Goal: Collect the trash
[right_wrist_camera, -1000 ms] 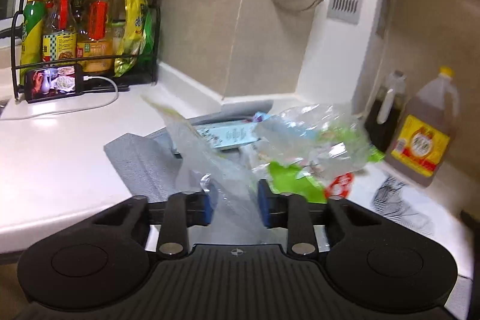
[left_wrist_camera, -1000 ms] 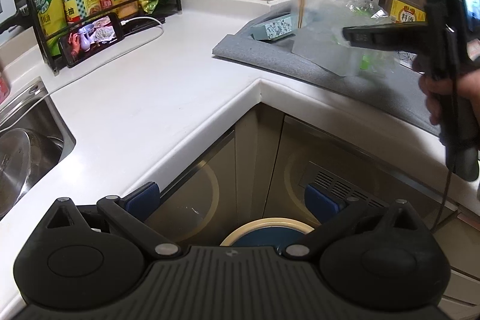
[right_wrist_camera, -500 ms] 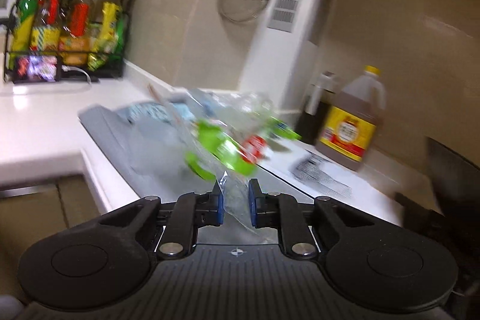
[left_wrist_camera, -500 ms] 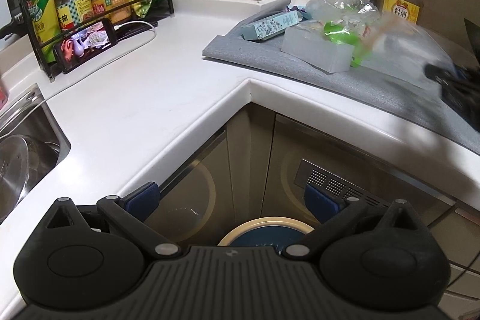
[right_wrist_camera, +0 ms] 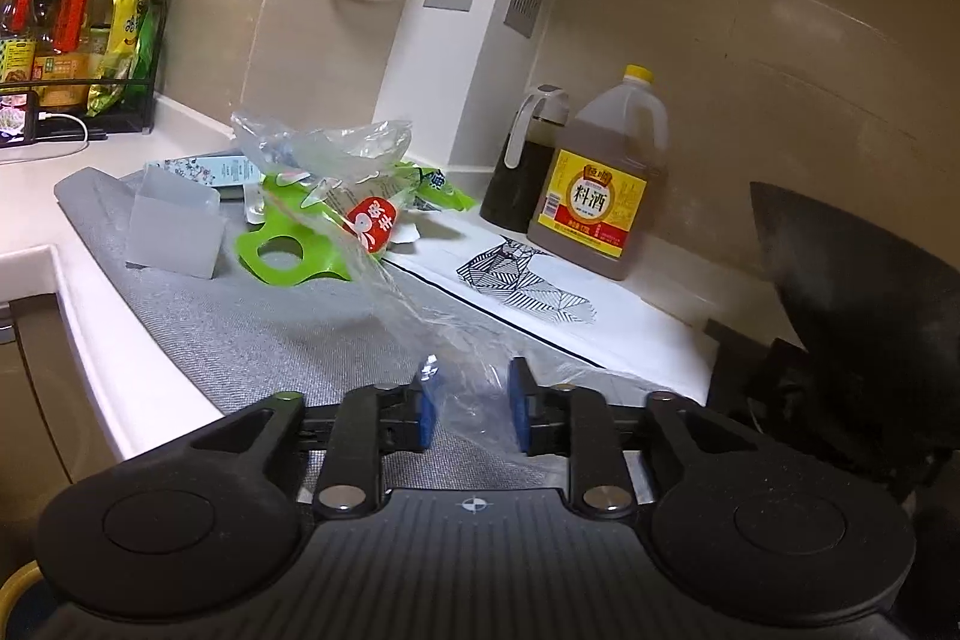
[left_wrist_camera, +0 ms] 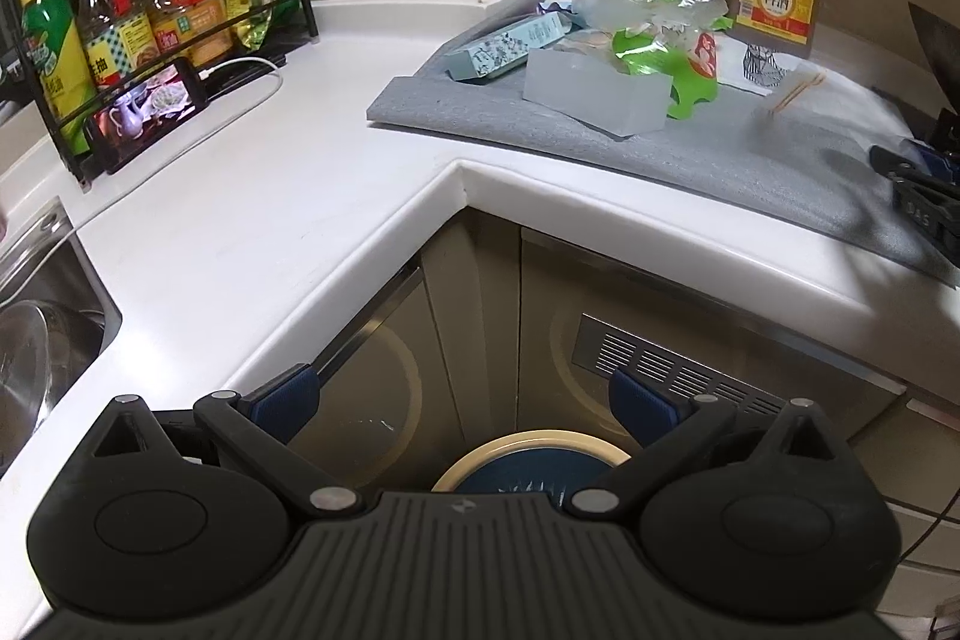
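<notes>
We see a round bin with a cream rim and dark blue inside, low in front of the corner cabinet; what it holds we cannot make out. On the counter's back edge stand an amber jug with a yellow cap and label, filled with brownish liquid, and a dark-liquid dispenser bottle just beside it. A black wire rack at the far left corner carries sauce bottles and a yellow-green packet.

Our left gripper points steeply down over the cabinet front, its blue pads spread wide with nothing between them. Our right gripper sits low over the near right edge of the grey mat, aimed slightly downward. Its jaws have just been opening; the thin clear plastic bag lies crumpled between the pads, which stand apart and do not press it.

The rest of the trash sits heaped toward the mat's far edge: a crinkled clear wrapper, a glossy green cut-out sheet, a frosted translucent box, and a pale patterned carton. The mat is woven and matte; the countertop is smooth white.
</notes>
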